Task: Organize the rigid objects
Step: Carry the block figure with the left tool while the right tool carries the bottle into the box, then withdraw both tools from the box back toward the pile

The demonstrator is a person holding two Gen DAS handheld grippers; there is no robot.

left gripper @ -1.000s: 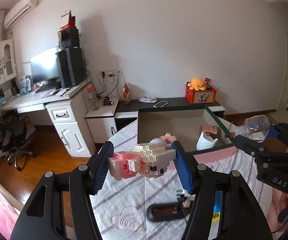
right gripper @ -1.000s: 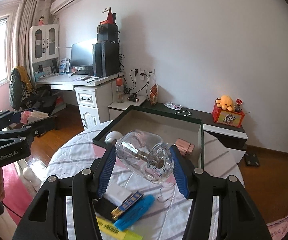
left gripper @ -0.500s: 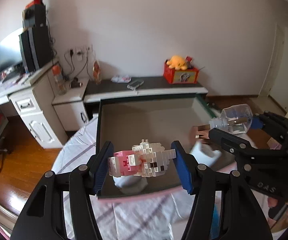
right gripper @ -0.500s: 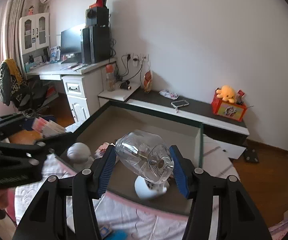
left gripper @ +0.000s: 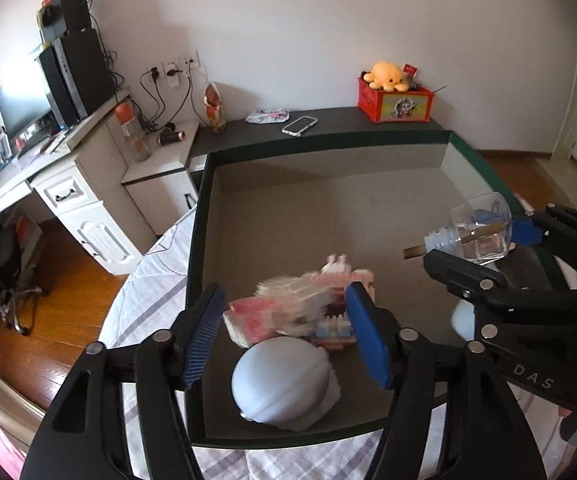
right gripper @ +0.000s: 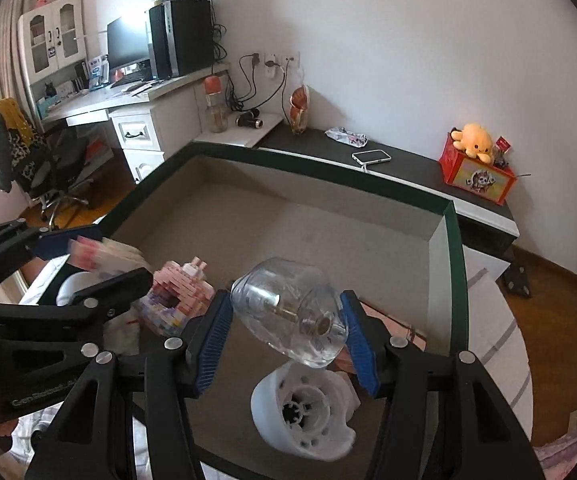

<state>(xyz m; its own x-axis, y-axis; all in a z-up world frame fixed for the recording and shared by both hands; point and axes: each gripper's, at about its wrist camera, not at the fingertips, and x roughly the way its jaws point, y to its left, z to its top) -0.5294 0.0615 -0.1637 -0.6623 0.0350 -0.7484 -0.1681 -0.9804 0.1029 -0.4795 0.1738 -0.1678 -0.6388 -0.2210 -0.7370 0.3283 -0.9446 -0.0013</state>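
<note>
Field notes, both hands over the box.

Nearest, left wrist view: my left gripper (left gripper: 284, 334) has its jaws opening. The pink and white brick model (left gripper: 288, 308) sits between the pads, blurred, a gap showing on the left side; I judge it is dropping free. Just below it lies a white dome-shaped piece (left gripper: 280, 380) on the floor of the box, and a second brick model (left gripper: 340, 276) stands just behind.

Right wrist view: my right gripper (right gripper: 284, 338) has its jaws pinching the clear glass bottle (right gripper: 292, 316), held on its side, base toward the camera, something rod-like inside. It hangs above a white plastic part (right gripper: 304, 416) lying in the near corner of the box.

Further out: the dark-rimmed cardboard box (left gripper: 328, 148) has most of its floor bare toward the back. It rests on a striped cloth (left gripper: 148, 292). Beyond, a dark low shelf carries a phone (left gripper: 299, 125) and a red box with an orange plush toy (left gripper: 386, 76).

Step in hand: 1 item being released, 1 yet to be placed. Next move, as I read it: lower the bottle onto bare floor clear of the white part, then spread the right jaws; lift the left clear of the models.
</note>
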